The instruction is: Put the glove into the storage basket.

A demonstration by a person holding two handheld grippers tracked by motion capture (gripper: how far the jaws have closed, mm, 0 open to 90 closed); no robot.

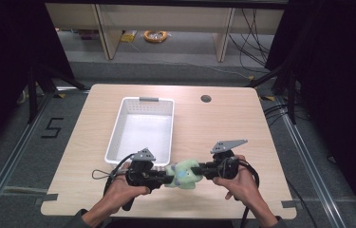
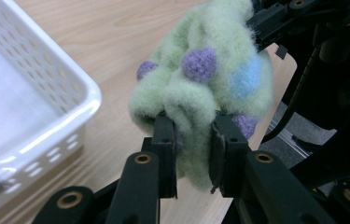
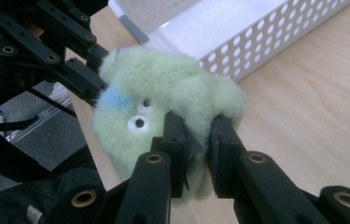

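On the left of the table (image 1: 80, 142) I see the white perforated basket (image 1: 118, 126), long side running from near to far, with a grey tab on its far rim. It is empty as far as I can tell. Its near end sits just beyond my left gripper (image 1: 166, 179).

My left gripper comes in from the near left, and its jaws are clamped on the left side of the plush toy (image 1: 183, 175). In the left gripper view both black jaws pinch a thick fold of its fleece between them, so that hold is firm.

The plush toy hangs between the two grippers near the front edge of the table, just right of the basket's near corner. I cannot tell from the high view whether it touches the tabletop. It is a soft, pale green, fuzzy thing, bunched up under the grip. From the left gripper view (image 2: 200, 88) I make out knitted purple bumps and a light blue patch. From the right gripper view (image 3: 163, 102) it shows two small white eyes with dark pupils and a blue patch above them.

My right gripper (image 1: 200, 172) reaches in from the near right, and its jaws are closed on the toy's right side, pressing into the fleece.
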